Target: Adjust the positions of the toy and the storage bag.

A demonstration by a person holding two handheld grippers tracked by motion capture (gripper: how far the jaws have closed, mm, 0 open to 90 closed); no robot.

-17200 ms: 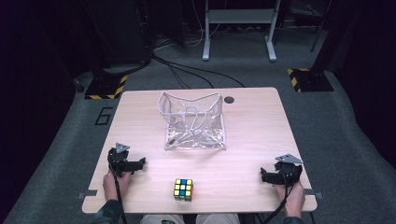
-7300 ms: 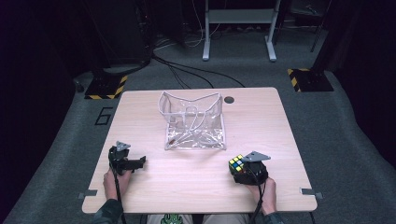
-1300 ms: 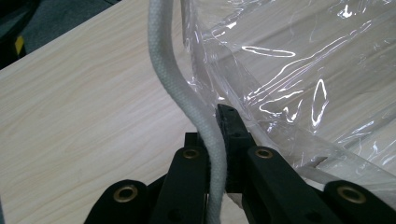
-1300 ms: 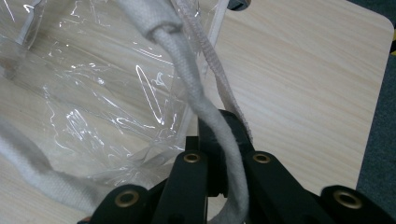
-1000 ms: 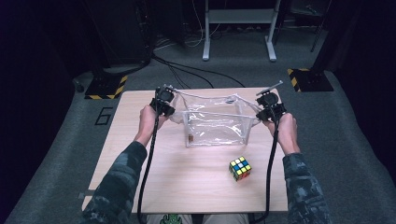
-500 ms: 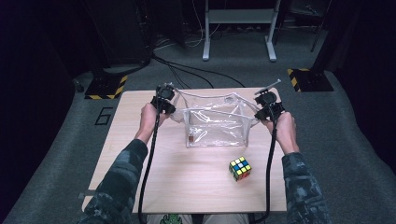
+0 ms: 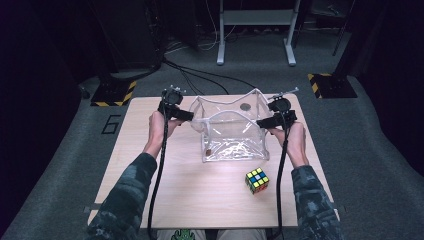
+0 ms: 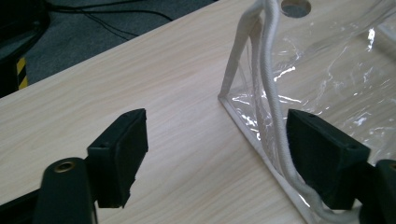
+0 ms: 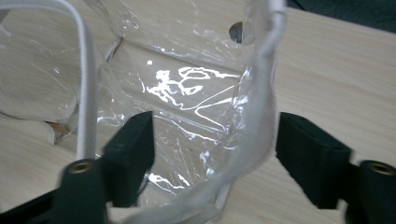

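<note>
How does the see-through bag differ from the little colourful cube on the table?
The clear plastic bag is see-through with white trim; the puzzle cube is solid and many-coloured. The bag is far larger and stands open at the table's far side between the two claws; the cube sits alone nearer the person. The bag looks soft and crinkled, the cube rigid. Both rest on the wooden table.
</note>
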